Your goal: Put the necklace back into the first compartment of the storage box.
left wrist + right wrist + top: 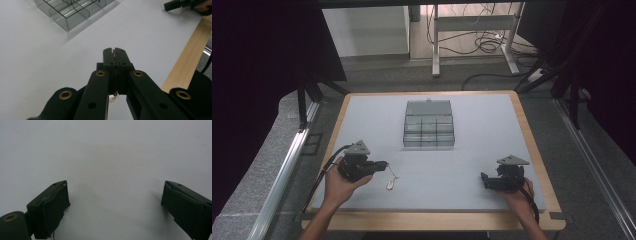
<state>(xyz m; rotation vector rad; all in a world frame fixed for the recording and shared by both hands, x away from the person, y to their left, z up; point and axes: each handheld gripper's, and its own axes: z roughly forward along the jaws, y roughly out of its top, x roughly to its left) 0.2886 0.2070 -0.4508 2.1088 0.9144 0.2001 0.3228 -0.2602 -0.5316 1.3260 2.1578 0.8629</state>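
Black tongs (pixel 384 164); pale chain (pixel 391 183); smoky-clear box (pixel 429 125); grey mat (pixel 482 125).

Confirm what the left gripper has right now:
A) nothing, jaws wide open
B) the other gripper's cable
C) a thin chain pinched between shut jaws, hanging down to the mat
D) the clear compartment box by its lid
C: the left gripper has its jaws shut on the thin chain, which hangs from the tips to the mat, well short of the clear compartment box.

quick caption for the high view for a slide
Left gripper shut on a thin chain dangling to the grey mat, right gripper open, clear compartment box waiting behind.
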